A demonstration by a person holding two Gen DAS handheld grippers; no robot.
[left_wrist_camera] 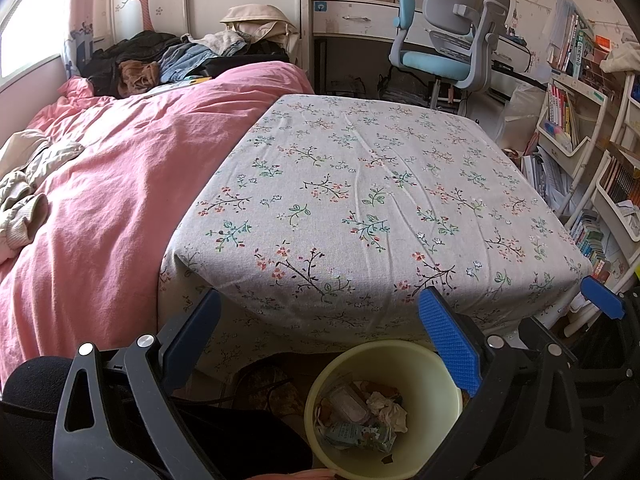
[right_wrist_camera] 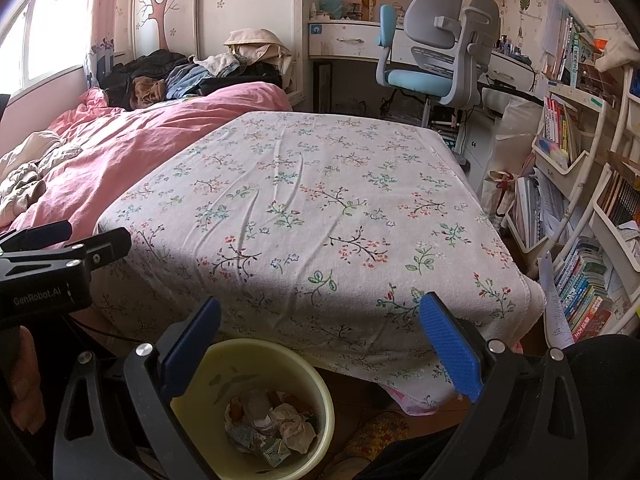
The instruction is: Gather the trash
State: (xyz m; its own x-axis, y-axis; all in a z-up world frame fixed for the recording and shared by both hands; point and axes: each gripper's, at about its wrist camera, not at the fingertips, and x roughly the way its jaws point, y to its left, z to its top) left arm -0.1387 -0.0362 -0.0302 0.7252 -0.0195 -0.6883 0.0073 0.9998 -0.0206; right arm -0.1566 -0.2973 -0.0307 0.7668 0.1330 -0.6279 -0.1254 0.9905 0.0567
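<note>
A pale yellow bin (left_wrist_camera: 424, 364) stands on the floor below the table's near edge; it also shows in the right wrist view (right_wrist_camera: 240, 364). Crumpled tissue and wrappers (left_wrist_camera: 372, 416) lie in its bottom, seen too in the right wrist view (right_wrist_camera: 276, 428). My left gripper (left_wrist_camera: 324, 340) is open and empty, held above the bin. My right gripper (right_wrist_camera: 320, 344) is open and empty, above and just right of the bin. The floral tablecloth (left_wrist_camera: 360, 184) covers the table, with no loose trash showing on it.
A bed with a pink duvet (left_wrist_camera: 100, 184) and piled clothes lies to the left. A blue and grey desk chair (left_wrist_camera: 444, 40) stands behind the table. White shelves with books (right_wrist_camera: 580, 208) fill the right side. The left gripper's body (right_wrist_camera: 44, 272) shows at the right wrist view's left edge.
</note>
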